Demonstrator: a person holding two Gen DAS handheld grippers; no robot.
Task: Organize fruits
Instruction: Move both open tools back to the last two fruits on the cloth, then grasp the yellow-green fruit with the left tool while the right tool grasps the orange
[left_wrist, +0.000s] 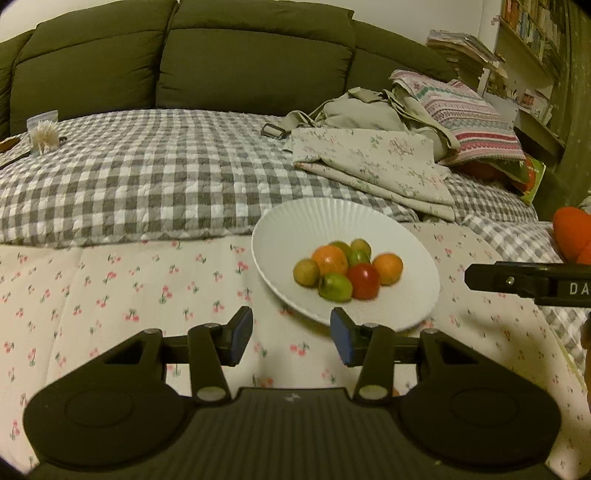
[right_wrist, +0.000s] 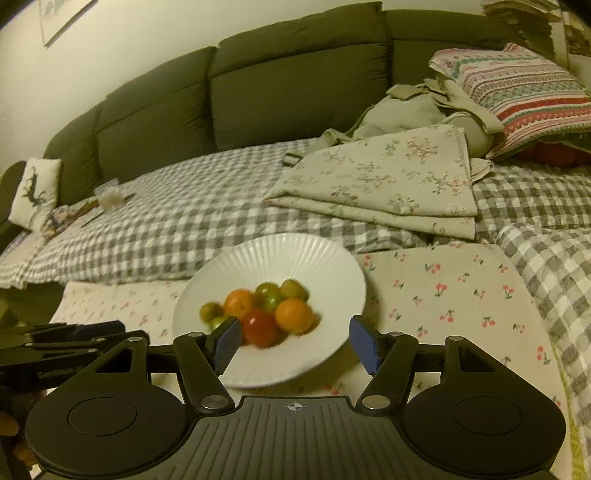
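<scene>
A white ribbed plate (left_wrist: 314, 221) (right_wrist: 295, 251) sits on the cherry-print cloth and holds several small fruits: two oranges (left_wrist: 330, 259) (right_wrist: 294, 315), a red tomato (left_wrist: 364, 281) (right_wrist: 260, 327) and several green ones (left_wrist: 335, 288) (right_wrist: 268, 292). My left gripper (left_wrist: 291, 334) is open and empty, just short of the plate's near-left rim. My right gripper (right_wrist: 295, 341) is open and empty, its jaws over the plate's near edge, with the left blue pad (right_wrist: 226, 341) beside the tomato. The right gripper also shows in the left wrist view (left_wrist: 532, 282) at the right edge.
The cherry-print cloth (left_wrist: 110, 295) lies over a grey checked quilt (left_wrist: 147, 177) before a dark green sofa (left_wrist: 221, 62). A folded floral cloth (left_wrist: 373, 162), a beige bag (left_wrist: 362, 110) and a striped pillow (left_wrist: 465, 114) lie behind the plate. An orange object (left_wrist: 572, 232) sits far right.
</scene>
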